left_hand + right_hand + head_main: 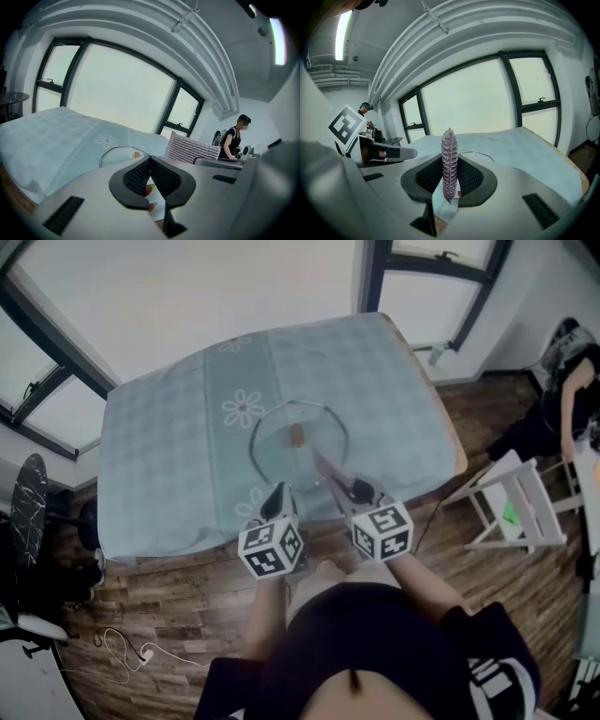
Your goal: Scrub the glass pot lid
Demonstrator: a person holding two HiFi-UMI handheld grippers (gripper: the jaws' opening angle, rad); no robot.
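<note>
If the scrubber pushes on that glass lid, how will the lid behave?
The glass lid lies flat on the tablecloth, so it probably won't roll or tip. Pushed sideways by the scrubber, it may slide or drag the cloth. It looks rigid and breakable; the knob seems the safest hold.

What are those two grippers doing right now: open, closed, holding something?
Left gripper: fingers closed together, holding nothing.
Right gripper: closed on a glittery purple scrubbing pad.
</note>
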